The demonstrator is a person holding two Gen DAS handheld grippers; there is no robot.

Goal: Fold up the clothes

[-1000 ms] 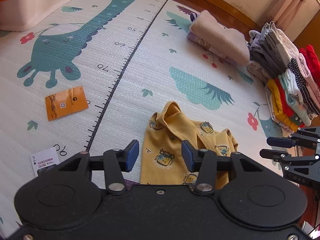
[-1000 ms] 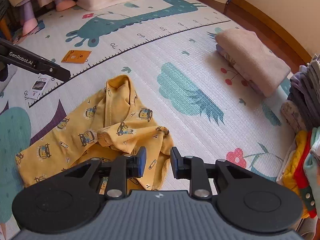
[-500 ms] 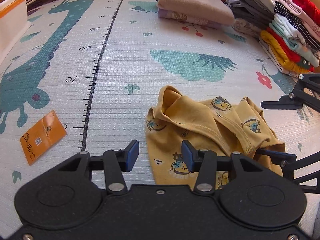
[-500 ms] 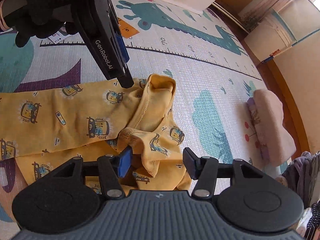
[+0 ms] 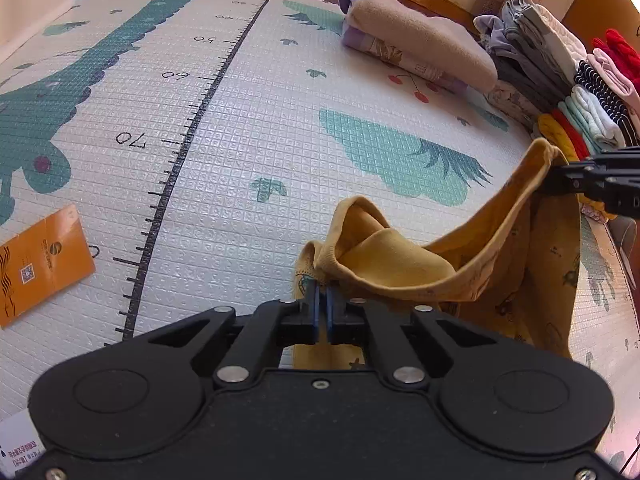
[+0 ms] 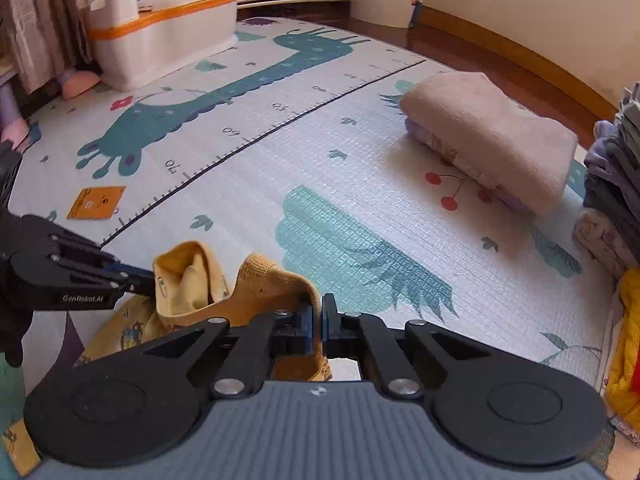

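**A:** What fills the frames?

**B:** A play mat (image 5: 248,128) runs edge to edge in both views. At upper right of the left wrist view sits a stack (image 5: 560,92) of folded clothes, with a folded towel (image 5: 420,36) just left of it. A white bin (image 6: 160,40) stands at upper left of the right wrist view, and an orange card (image 5: 40,264) lies at the left edge of the left wrist view.

**B:** The task's thing is the yellow garment (image 5: 400,268), lower centre to right in the left wrist view, lifted off the mat along its upper edge while the rest hangs and bunches below.

**A:** And the grippers?

**B:** Both are clamped on it. The left gripper (image 5: 320,308) has its pads pressed together on a rolled hem at lower centre. The right gripper (image 6: 316,324) pinches a ribbed edge at lower centre of its own view; in the left wrist view it grips the cloth's high corner at the right edge.

**A:** Which step does that suggest?

**B:** By appearance, a two-point lift to spread the garment, which sags slack between the grips.

**A:** What would the next move call for?

**B:** Probably drawing the two grips apart until the edge is taut, then laying the cloth flat on the bare mat, with both pinches held firm so the hem does not slip.
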